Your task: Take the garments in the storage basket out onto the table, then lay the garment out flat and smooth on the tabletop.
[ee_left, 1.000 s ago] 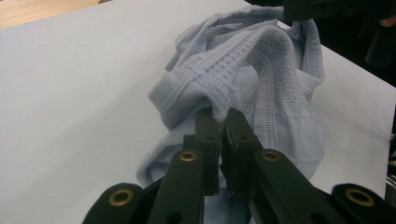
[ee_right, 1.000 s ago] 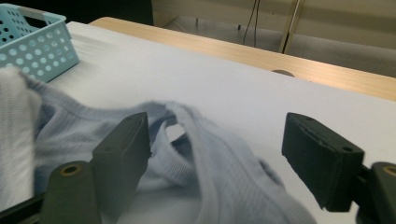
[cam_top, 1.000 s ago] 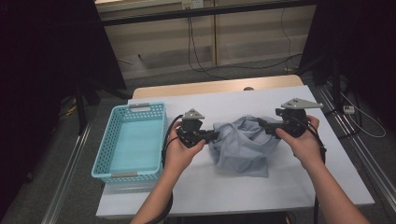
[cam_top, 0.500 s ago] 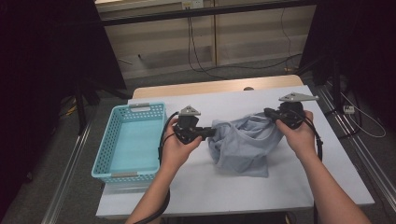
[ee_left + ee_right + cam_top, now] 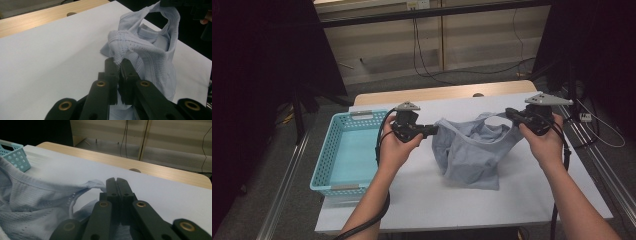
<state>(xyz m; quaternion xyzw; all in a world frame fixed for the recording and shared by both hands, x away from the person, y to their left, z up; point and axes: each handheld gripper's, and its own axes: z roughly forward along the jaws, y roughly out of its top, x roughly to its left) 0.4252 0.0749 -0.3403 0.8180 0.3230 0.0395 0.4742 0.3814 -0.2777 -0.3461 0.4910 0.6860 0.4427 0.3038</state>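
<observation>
A pale blue mesh garment (image 5: pixel 472 150) hangs stretched between my two grippers, its lower part resting on the white table (image 5: pixel 412 205). My left gripper (image 5: pixel 434 131) is shut on a bunched edge of the garment (image 5: pixel 150 50), with the fabric pinched at the tips of my left gripper (image 5: pixel 119 61). At the right, my right gripper (image 5: pixel 508 112) is shut on a thin strap of the garment (image 5: pixel 37 202), which leaves the closed tips of my right gripper (image 5: pixel 116 180) toward the left.
A light blue plastic basket (image 5: pixel 324 160) stands on the table's left side, and its corner (image 5: pixel 17 157) appears in the right gripper view. A wooden strip (image 5: pixel 437 93) runs along the table's far edge. Cables lie on the floor beyond.
Both hands have risen and drawn slightly apart. The garment has gone from a slack heap to a raised, stretched shape between the grippers.
</observation>
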